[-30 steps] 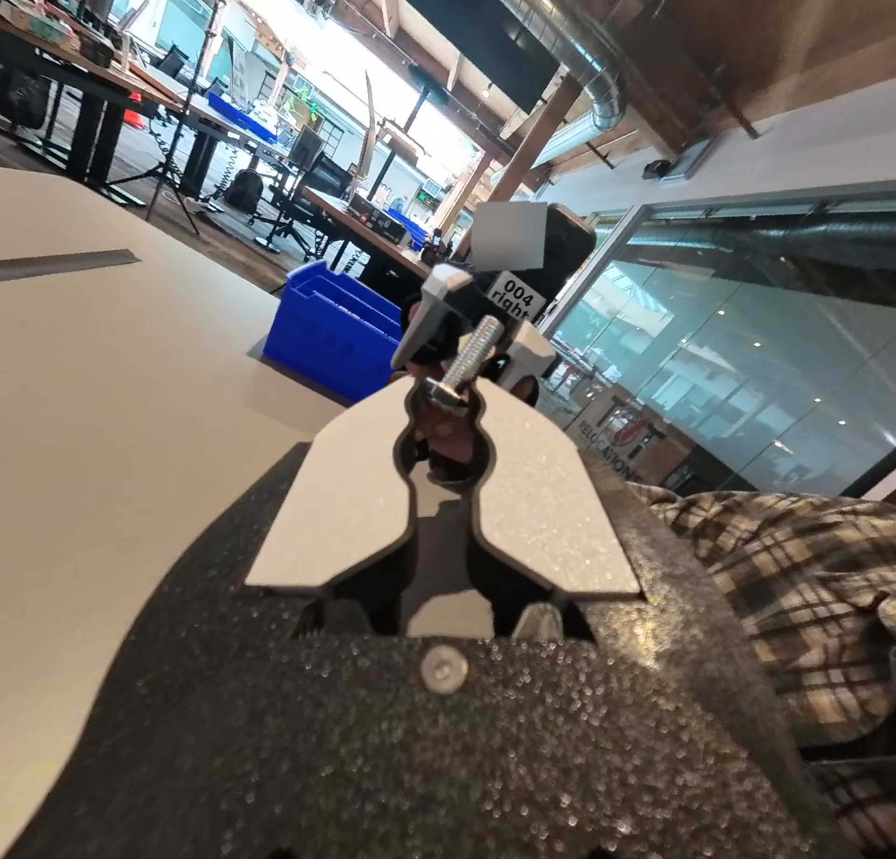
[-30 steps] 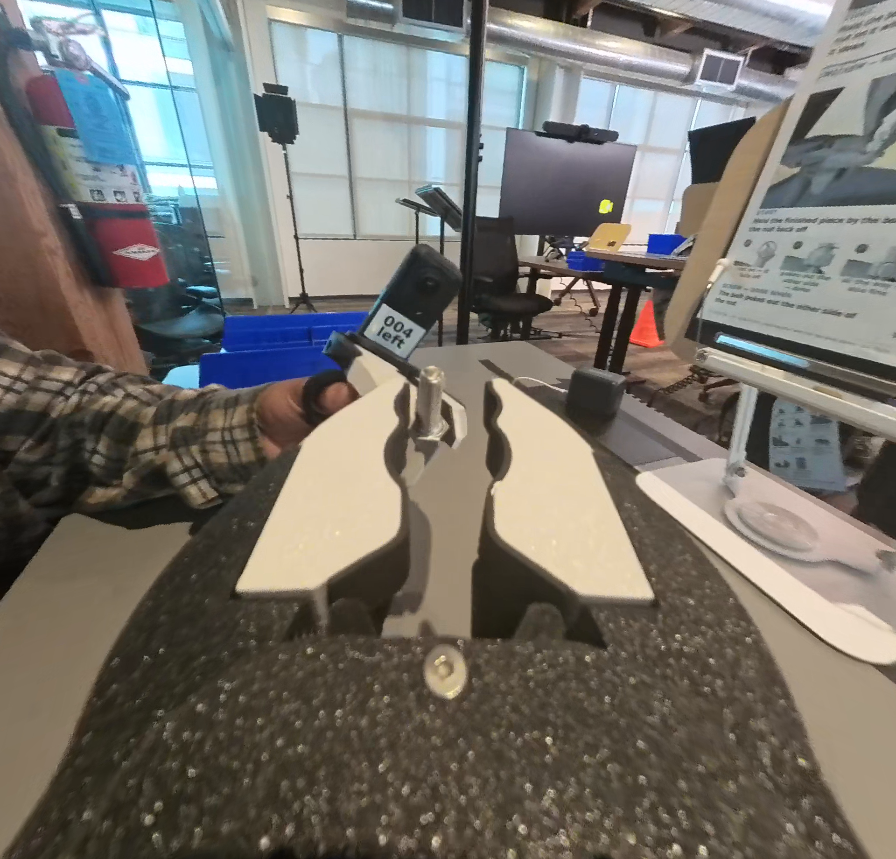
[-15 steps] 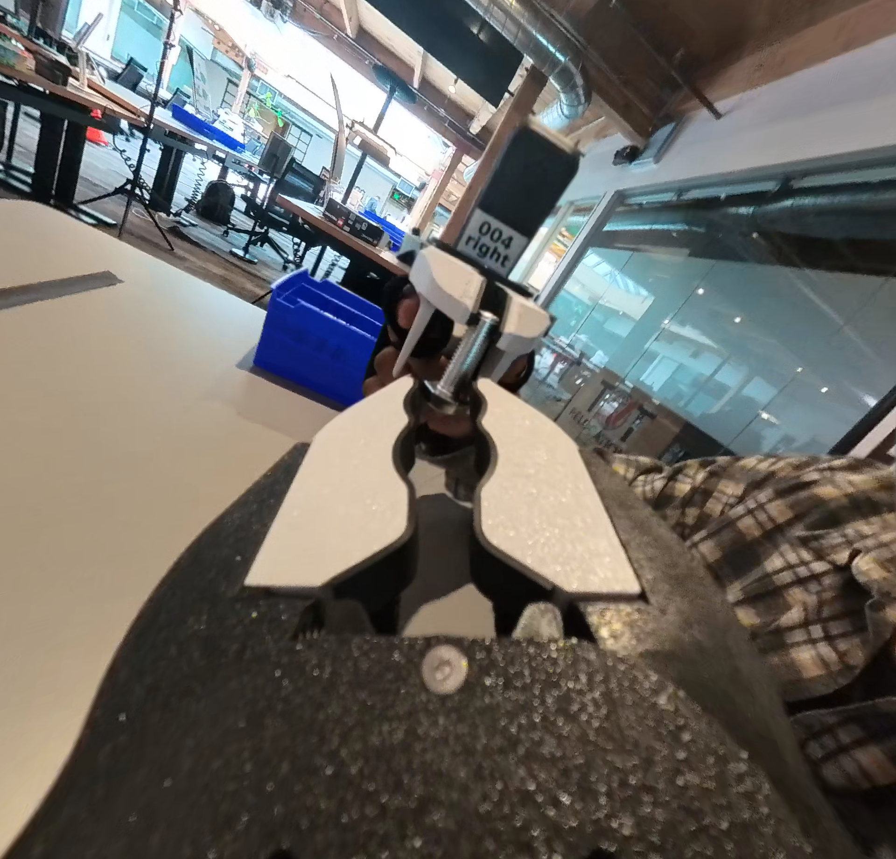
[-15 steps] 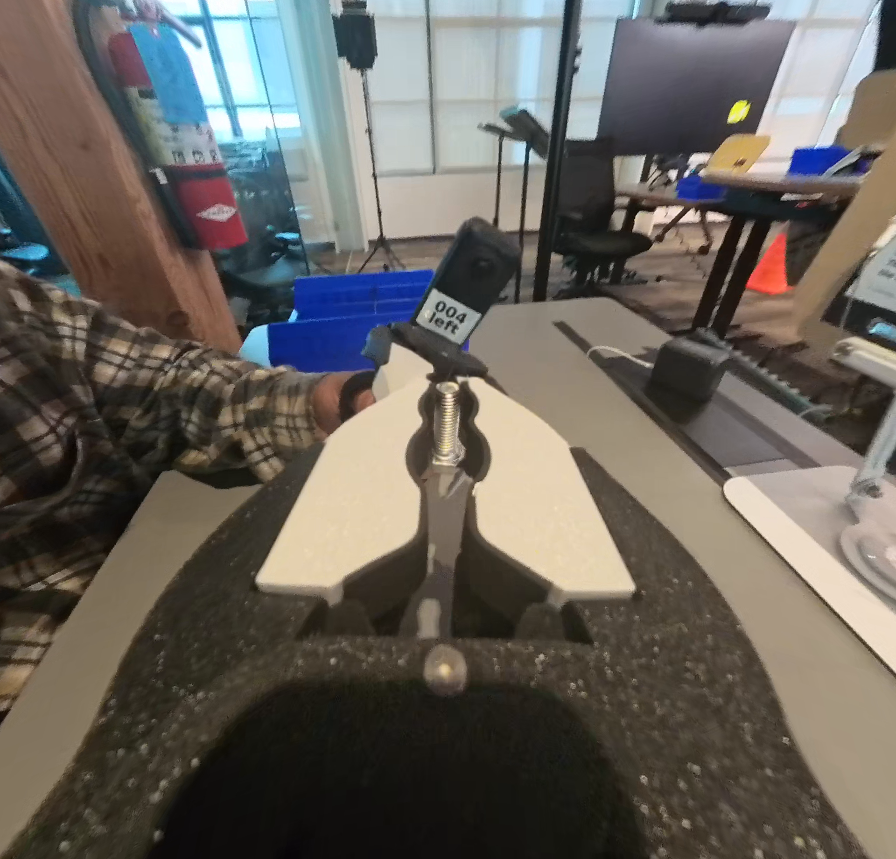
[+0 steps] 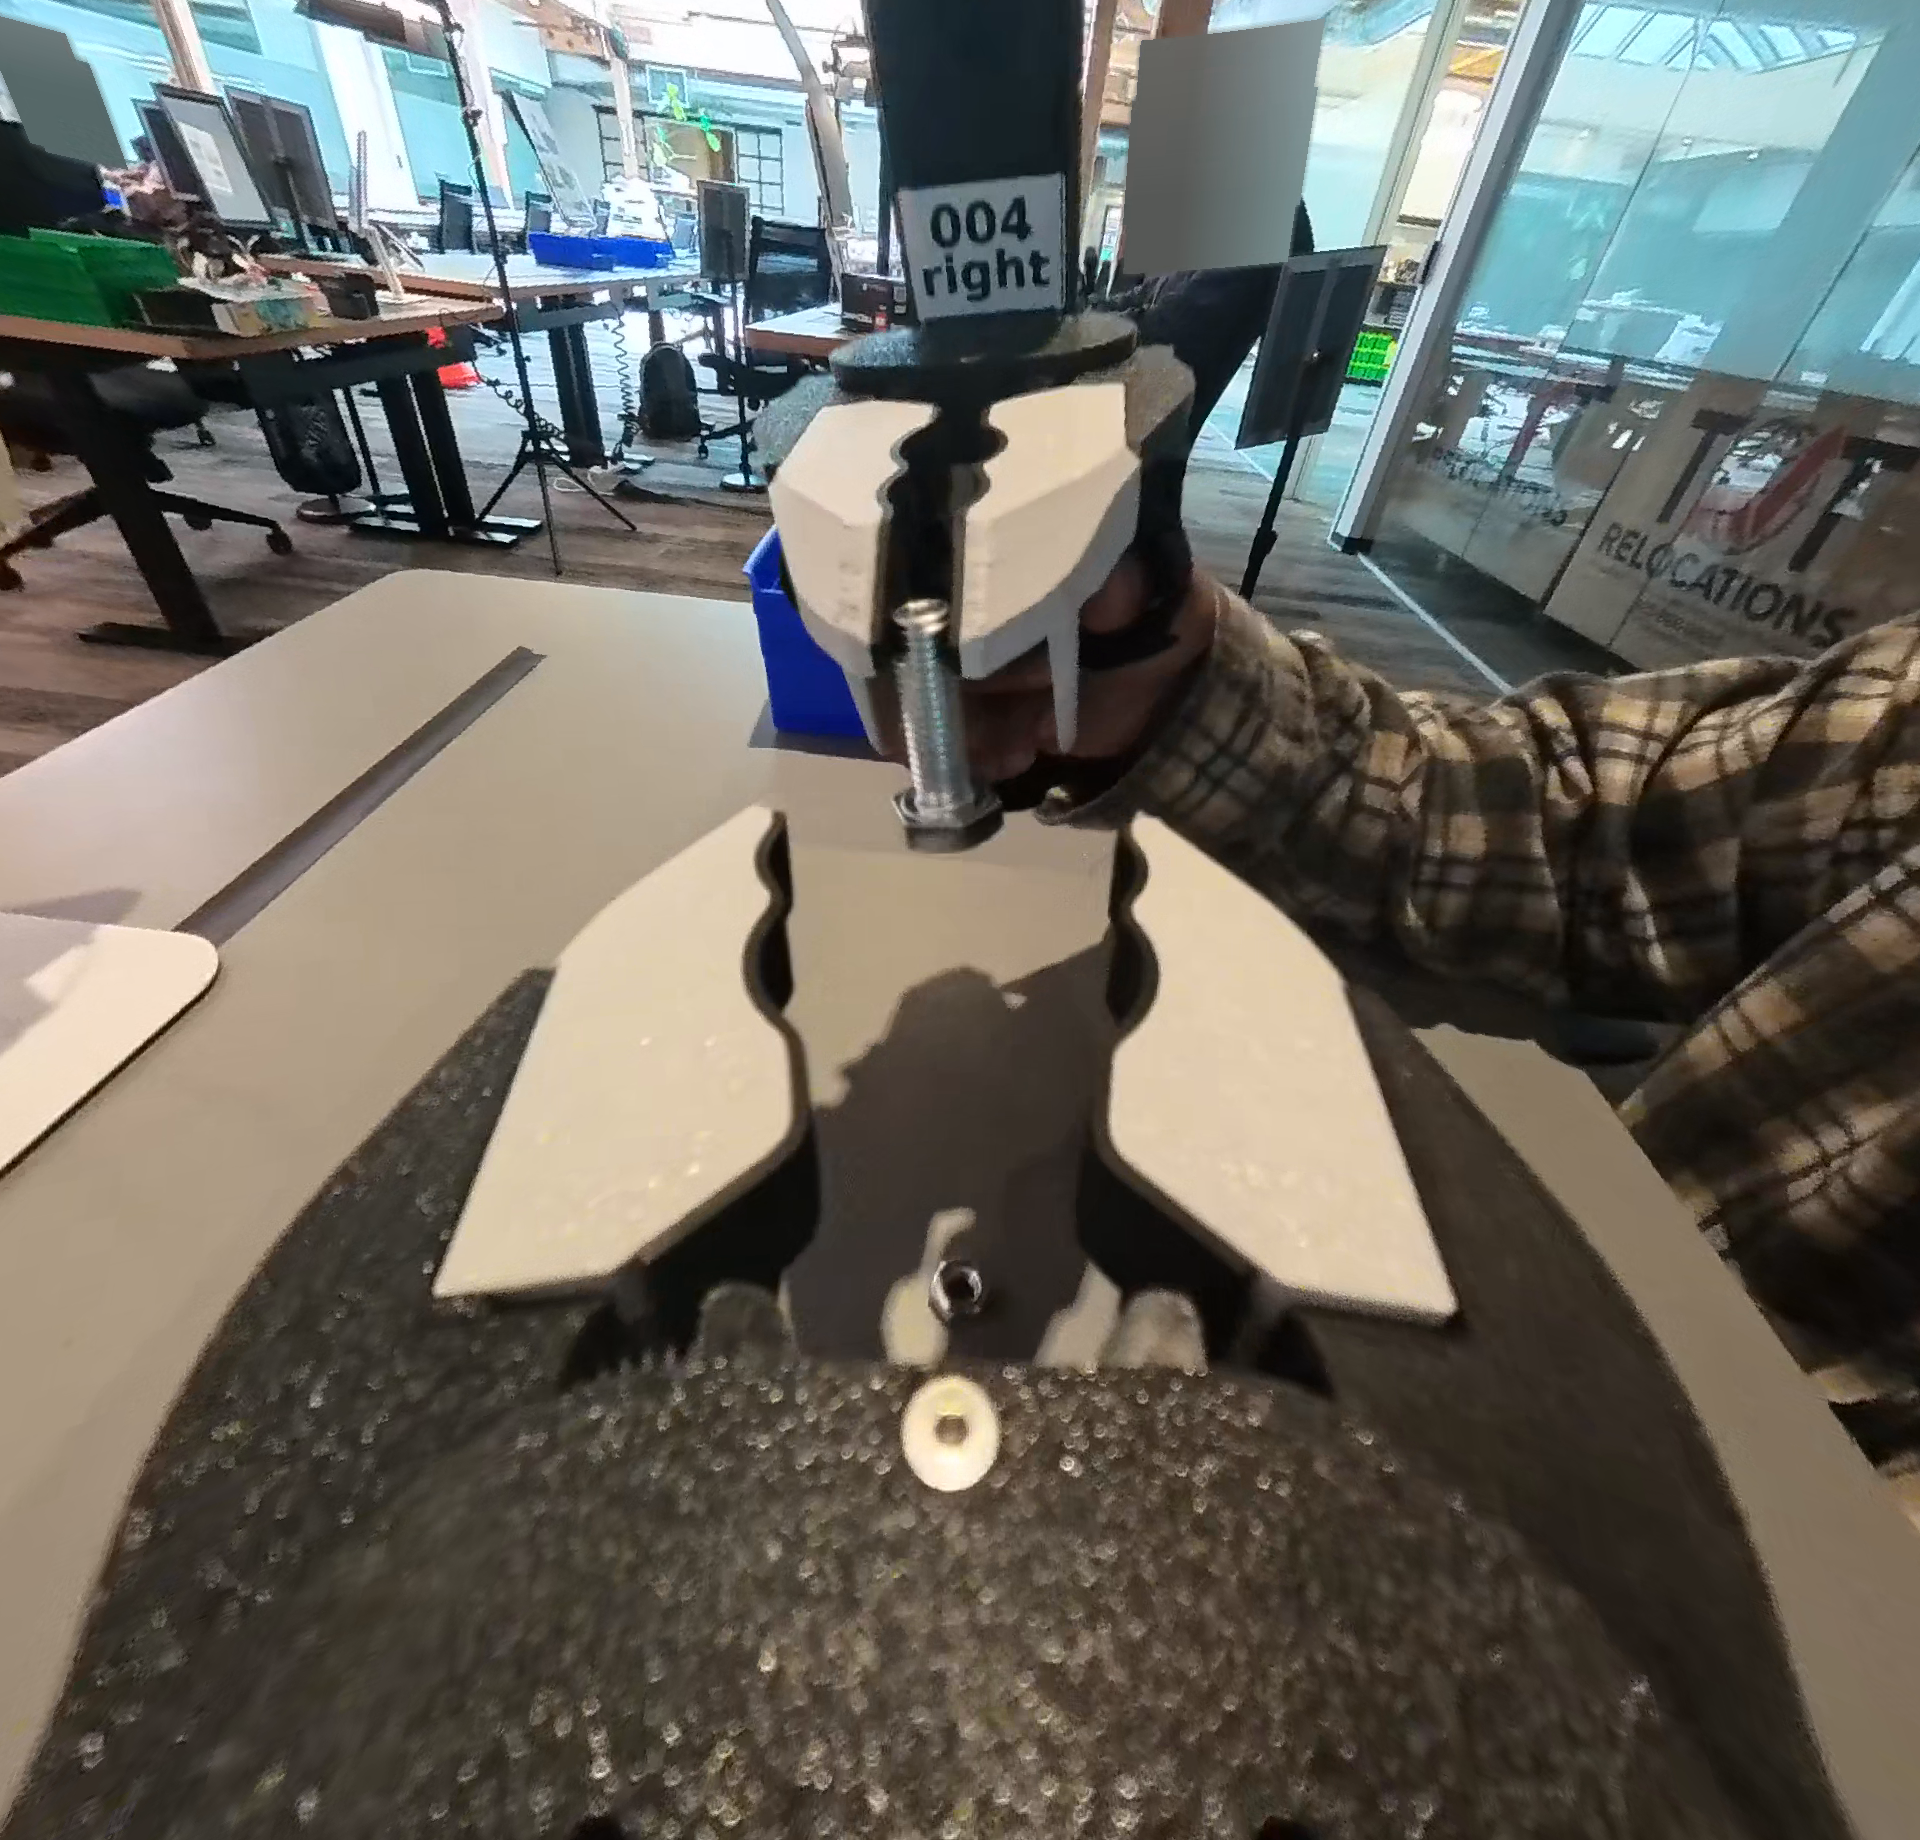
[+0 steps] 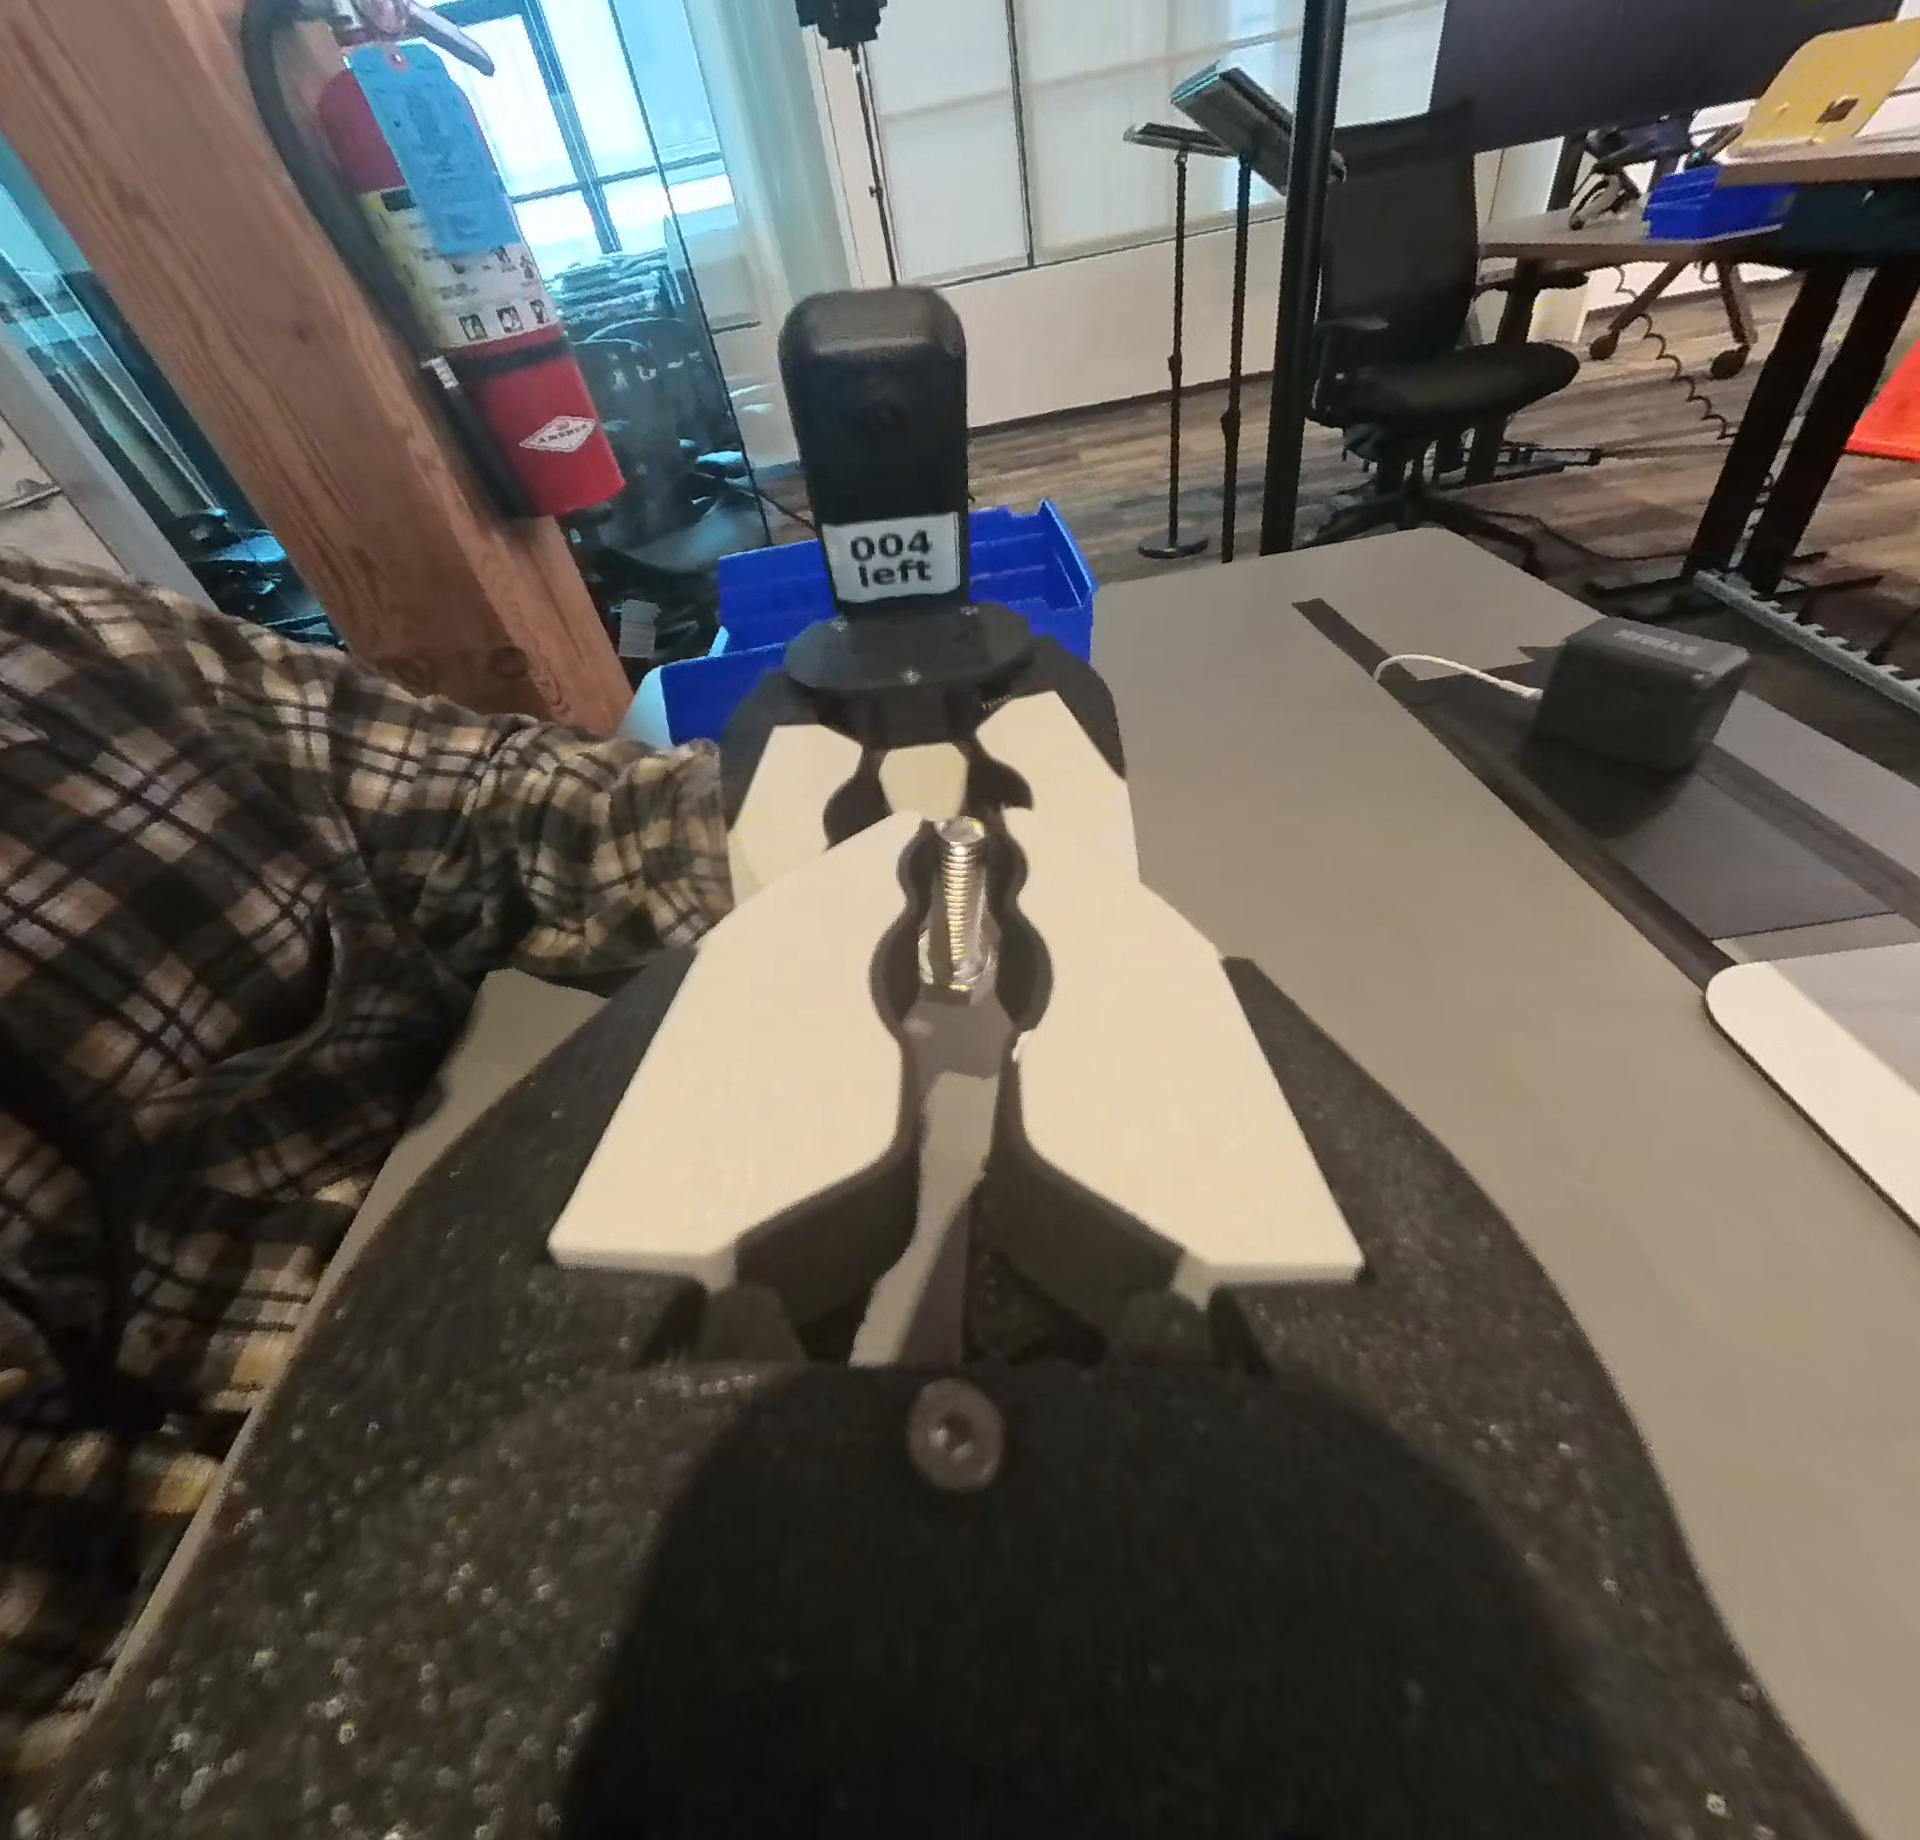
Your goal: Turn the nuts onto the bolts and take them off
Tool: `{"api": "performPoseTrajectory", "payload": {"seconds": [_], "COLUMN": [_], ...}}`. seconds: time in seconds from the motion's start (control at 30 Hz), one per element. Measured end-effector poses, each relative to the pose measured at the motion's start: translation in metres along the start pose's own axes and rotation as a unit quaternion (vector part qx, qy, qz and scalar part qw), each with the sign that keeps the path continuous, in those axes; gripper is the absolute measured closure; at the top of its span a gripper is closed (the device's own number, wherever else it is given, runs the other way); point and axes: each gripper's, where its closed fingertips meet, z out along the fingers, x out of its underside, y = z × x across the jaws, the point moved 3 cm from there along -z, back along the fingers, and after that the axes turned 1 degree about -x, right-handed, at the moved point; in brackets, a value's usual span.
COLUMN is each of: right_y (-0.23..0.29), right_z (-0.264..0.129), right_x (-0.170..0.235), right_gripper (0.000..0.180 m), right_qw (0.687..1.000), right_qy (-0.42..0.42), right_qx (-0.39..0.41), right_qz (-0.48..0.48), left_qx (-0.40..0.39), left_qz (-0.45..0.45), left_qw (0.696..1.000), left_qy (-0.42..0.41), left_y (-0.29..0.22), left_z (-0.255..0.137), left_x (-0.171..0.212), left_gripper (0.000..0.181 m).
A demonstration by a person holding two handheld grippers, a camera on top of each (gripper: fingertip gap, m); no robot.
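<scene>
My right gripper [image 6: 958, 834] is shut on the threaded shank of a silver bolt [image 6: 951, 902], with a hex piece [image 6: 951, 971] at the bolt's near end. In the left wrist view the right gripper [image 5: 966, 715] points down at the grey table [image 5: 416, 855]. There the bolt [image 5: 925, 710] sticks out below the right gripper's fingertips and ends in a hex piece [image 5: 945, 816]. My left gripper [image 5: 951, 840] is open wide and empty. Its fingers [image 5: 675, 1011] stand on either side of that hex end, clear of it. The left gripper also shows in the right wrist view [image 6: 940, 782], open.
A blue bin [image 5: 795, 668] stands at the table's far edge behind the right gripper. A white board [image 5: 94, 1011] lies at the left, and a dark strip [image 5: 364, 782] runs along the table. A black box with a cable [image 6: 1636, 684] sits near it. A plaid sleeve [image 5: 1507, 855] reaches in. Both grippers' tips are close together, under 4 cm apart.
My left gripper has opened and let go of the bolt's hex end. My right gripper, open a second ago, shut on the shank and keeps hold. Both grippers tilted down toward the table.
</scene>
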Motion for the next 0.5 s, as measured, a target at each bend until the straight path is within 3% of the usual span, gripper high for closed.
{"api": "performPoseTrajectory", "payload": {"seconds": [0.5], "right_y": [0.0039], "right_z": [0.0086], "right_x": [0.0030], "right_gripper": [0.171], "right_qw": [1.000], "right_qy": [0.010], "right_qx": [-0.020], "right_qz": [-0.022], "left_qx": [0.011], "left_qz": [-0.035], "left_qw": [0.999], "left_qy": [-0.014], "left_y": [-0.0019], "left_z": [0.0069], "left_x": [0.0021], "left_gripper": [0.144]}}
